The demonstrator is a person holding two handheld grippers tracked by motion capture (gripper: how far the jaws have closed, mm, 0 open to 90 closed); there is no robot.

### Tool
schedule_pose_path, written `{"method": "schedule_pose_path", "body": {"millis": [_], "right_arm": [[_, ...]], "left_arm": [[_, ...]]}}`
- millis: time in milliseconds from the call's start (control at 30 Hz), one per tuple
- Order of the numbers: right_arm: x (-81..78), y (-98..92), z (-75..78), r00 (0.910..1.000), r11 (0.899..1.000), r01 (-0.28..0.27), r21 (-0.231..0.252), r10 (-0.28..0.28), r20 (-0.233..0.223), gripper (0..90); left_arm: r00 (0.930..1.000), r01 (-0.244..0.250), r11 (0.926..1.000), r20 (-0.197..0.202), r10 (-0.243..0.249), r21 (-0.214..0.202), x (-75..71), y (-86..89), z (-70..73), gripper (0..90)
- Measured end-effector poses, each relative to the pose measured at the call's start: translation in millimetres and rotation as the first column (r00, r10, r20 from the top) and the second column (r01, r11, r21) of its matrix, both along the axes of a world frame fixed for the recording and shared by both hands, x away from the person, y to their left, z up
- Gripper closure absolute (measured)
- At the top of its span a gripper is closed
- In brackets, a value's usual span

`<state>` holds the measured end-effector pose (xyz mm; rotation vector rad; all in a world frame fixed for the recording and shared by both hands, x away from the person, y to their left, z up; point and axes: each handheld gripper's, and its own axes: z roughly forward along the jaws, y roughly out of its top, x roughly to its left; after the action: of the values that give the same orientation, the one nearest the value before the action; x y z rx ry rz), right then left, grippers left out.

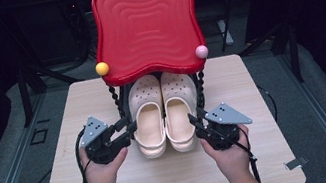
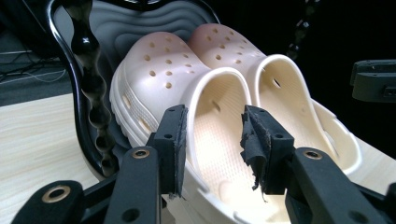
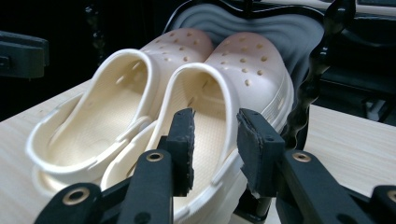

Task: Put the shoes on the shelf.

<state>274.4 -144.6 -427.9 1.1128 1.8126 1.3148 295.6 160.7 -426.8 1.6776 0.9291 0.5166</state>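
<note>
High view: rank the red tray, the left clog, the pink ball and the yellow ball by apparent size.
1. Red tray, largest, though it sits higher and nearer the camera.
2. Left clog.
3. Yellow ball and pink ball: they look alike, so unranked.

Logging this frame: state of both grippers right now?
Left gripper: open, holding nothing; its jaws stand either side of the left clog's outer wall.
Right gripper: open, holding nothing; its jaws stand either side of the right clog's outer wall.
</note>
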Motion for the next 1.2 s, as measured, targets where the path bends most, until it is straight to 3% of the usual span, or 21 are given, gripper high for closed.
{"method": "schedule_pose_path", "body": {"millis": [167,333,467,633,733,900,1200], "right_arm": [[-13.7,-1.0,-0.7,0.9998,1.0,-0.015,-0.017,0.015,0.015,62.0],[-26.6,-2.8,-4.0,0.9993,0.999,-0.032,-0.02,0.033,0.015,64.6],[-34.8,-4.4,-10.0,0.9984,0.998,-0.054,-0.042,0.054,-0.019,71.4],[-41.7,-9.8,-19.9,0.9954,0.997,-0.067,-0.031,0.065,-0.071,76.9],[-44.9,-11.5,-27.0,0.9937,0.997,-0.069,-0.034,0.065,-0.091,79.5],[-45.4,-12.5,-42.9,0.9841,0.996,-0.075,-0.043,0.067,-0.165,83.1],[-40.6,-5.4,-68.1,0.9739,0.995,-0.079,-0.063,0.064,-0.218,87.6]], "left_arm": [[0.9999,0.011,0.9999,0.004,-0.011,0.012,-11.8,4.0,-1.7,60.1],[0.9998,0.021,0.9995,0.001,-0.021,0.025,-23.7,7.9,-7.5,62.6],[0.9995,0.026,0.9995,-0.017,-0.025,0.019,-32.7,14.5,-13.6,67.1],[0.9989,0.028,0.9989,-0.039,-0.027,0.037,-40.4,17.2,-23.6,72.1],[0.9989,0.025,0.9994,-0.039,-0.024,0.023,-44.7,18.1,-30.7,76.4],[0.9975,0.029,0.9986,-0.066,-0.026,0.045,-47.8,14.8,-44.2,81.7],[0.991,0.052,0.9944,-0.128,-0.04,0.092,-49.3,3.7,-71.5,89.7]]}}
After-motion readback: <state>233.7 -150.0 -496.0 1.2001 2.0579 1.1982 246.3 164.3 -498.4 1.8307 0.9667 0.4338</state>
